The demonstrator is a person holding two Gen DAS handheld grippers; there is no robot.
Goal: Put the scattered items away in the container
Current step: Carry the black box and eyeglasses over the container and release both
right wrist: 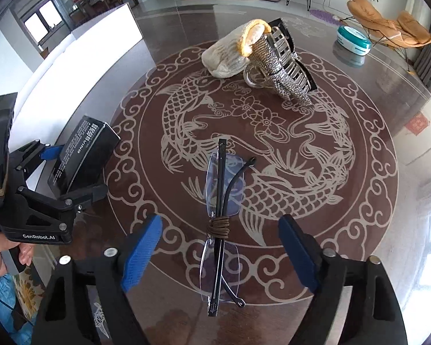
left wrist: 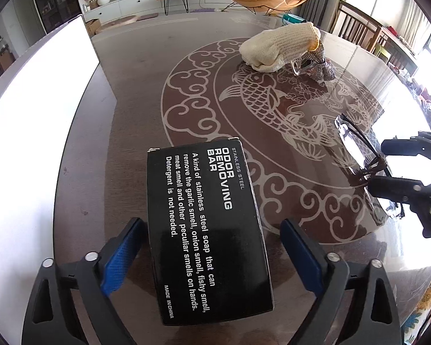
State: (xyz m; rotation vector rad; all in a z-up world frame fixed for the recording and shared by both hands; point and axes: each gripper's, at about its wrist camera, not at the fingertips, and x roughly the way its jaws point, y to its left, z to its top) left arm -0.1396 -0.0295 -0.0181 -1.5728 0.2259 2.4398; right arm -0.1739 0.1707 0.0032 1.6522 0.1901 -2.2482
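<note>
A black odor-removing-bar box (left wrist: 207, 230) lies on the table between the open jaws of my left gripper (left wrist: 212, 256); the left pad sits at its side, the right pad stands apart. The box also shows in the right wrist view (right wrist: 83, 155). Folded rimless glasses (right wrist: 222, 224), tied with brown cord, lie between the open jaws of my right gripper (right wrist: 221, 253), untouched. In the left wrist view the glasses (left wrist: 356, 146) lie by the right gripper (left wrist: 388, 164). A cream knitted glove (left wrist: 278, 47) rests on a sparkly hair claw (left wrist: 321, 66) at the far side. The white container (left wrist: 37, 120) stands at the left.
The round table top (right wrist: 273, 149) has a fish pattern under glass. A teal and white round case (right wrist: 353, 40) sits at the far right edge. The glove and claw (right wrist: 273, 60) lie past the glasses. Chairs stand beyond the table.
</note>
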